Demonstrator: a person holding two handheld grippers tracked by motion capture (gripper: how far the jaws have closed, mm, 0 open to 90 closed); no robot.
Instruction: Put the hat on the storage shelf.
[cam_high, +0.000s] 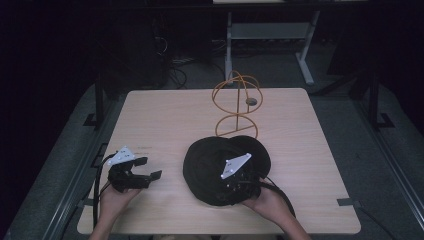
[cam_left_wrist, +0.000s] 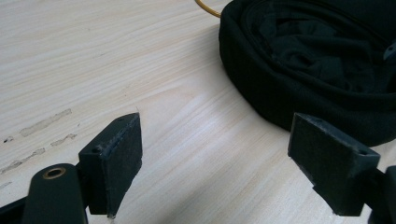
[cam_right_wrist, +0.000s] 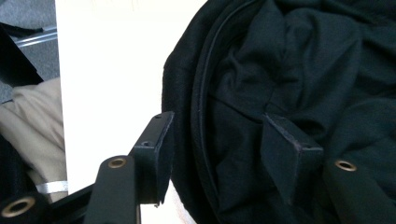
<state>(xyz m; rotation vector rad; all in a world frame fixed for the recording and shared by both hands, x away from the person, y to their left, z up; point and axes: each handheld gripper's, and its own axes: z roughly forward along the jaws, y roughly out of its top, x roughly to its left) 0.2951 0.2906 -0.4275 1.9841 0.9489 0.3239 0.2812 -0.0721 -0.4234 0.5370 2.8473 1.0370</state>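
Observation:
A round black hat (cam_high: 210, 160) lies on the wooden table (cam_high: 160, 115) with its lining facing up. My right gripper (cam_high: 223, 189) is at its near rim. In the right gripper view my right gripper (cam_right_wrist: 217, 154) is open and straddles that rim: one jaw is outside, against the black hat (cam_right_wrist: 299, 60), the other inside on the lining. My left gripper (cam_high: 150, 168) is to the left of the hat, low over bare wood. In the left gripper view my left gripper (cam_left_wrist: 215, 158) is open and holds nothing, with the black hat (cam_left_wrist: 303, 60) ahead at the right.
An orange wire stand (cam_high: 236, 107) with rings and a small grey disc stands just behind the hat; a bit of its wire (cam_left_wrist: 208, 8) shows in the left gripper view. Bare wood spreads left and right of the hat. Desk legs and cables lie beyond the far edge.

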